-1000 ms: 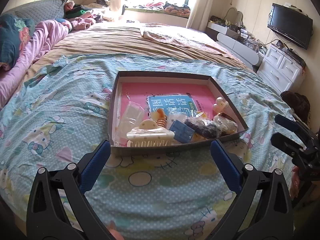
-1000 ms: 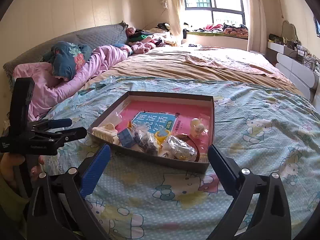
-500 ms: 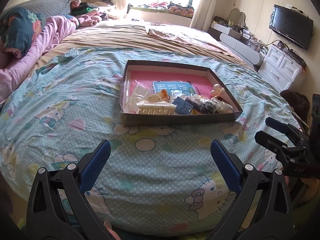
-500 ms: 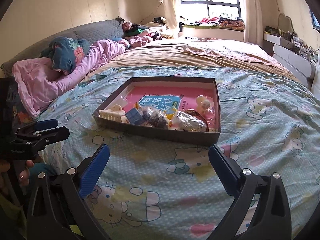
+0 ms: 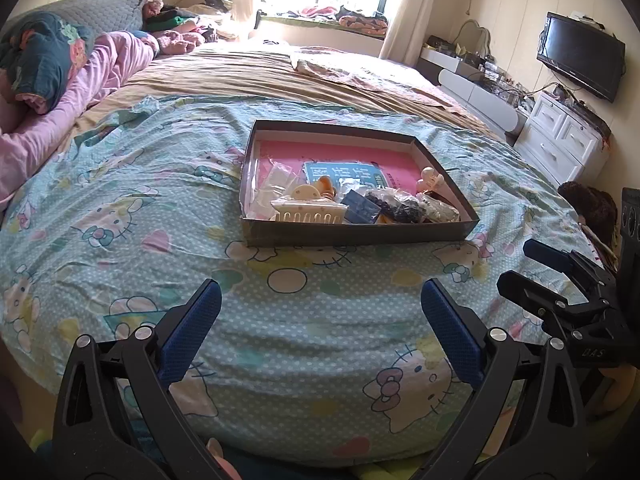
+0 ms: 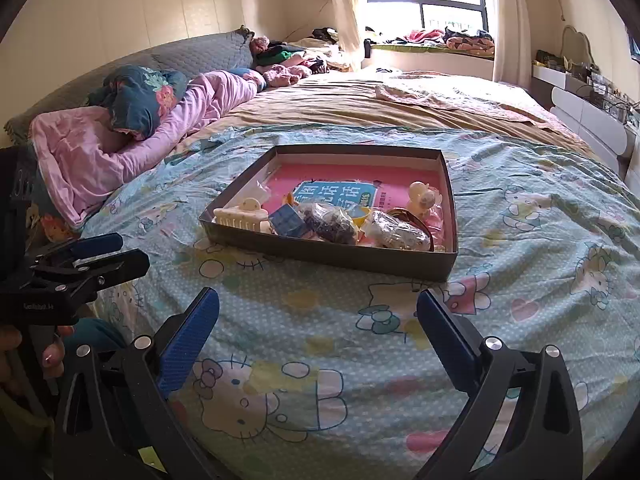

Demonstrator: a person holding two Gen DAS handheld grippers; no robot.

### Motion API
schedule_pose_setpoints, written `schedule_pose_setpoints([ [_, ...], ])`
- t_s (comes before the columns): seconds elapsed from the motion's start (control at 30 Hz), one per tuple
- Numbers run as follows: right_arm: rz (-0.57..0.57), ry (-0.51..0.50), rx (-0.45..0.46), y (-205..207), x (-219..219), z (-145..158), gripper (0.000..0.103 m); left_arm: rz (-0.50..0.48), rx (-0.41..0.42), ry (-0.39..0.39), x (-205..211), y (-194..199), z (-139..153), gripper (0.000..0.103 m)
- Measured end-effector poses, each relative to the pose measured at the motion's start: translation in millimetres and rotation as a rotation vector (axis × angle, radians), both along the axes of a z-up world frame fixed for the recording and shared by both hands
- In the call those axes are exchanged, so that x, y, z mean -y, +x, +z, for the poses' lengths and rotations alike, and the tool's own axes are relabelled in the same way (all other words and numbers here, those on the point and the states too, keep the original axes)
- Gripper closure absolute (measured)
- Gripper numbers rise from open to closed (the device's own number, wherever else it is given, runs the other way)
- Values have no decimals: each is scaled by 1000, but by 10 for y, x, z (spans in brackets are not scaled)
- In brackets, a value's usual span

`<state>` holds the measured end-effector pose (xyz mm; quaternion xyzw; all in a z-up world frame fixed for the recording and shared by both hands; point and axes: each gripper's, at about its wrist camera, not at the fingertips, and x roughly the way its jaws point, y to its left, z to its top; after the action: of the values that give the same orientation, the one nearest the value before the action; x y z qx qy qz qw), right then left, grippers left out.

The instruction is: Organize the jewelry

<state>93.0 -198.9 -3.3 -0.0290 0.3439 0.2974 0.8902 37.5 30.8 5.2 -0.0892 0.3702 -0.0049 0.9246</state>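
Hovering wide open and empty over the near bed edge, the left tool [image 5: 320,312] and right tool [image 6: 318,320] are holding nothing. Farther out, the box [image 5: 360,236] is sitting mid-bed, with the jewelry bags [image 5: 400,208] and hair clip [image 5: 308,212] crowding its near side, so sorting could be pending or finished.

Wall TV [image 5: 580,60] — pink quilt [image 6: 120,140]

My left tongs [image 5: 320,312] matt black plastic with textured blue pads [image 5: 192,332], soft printed cotton bedspread [image 5: 120,216], matt grey cardboard tray [image 5: 352,234], glossy cream plastic hair claw [image 5: 308,212], crinkly clear plastic bags [image 5: 400,208] at frame centre
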Motion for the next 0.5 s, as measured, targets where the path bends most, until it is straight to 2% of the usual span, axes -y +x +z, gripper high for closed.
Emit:
schedule_pose_setpoints([
  [0.5, -3, 0, -2, -5, 10, 19, 4, -3, -2, 8, 39, -23, 9, 9],
])
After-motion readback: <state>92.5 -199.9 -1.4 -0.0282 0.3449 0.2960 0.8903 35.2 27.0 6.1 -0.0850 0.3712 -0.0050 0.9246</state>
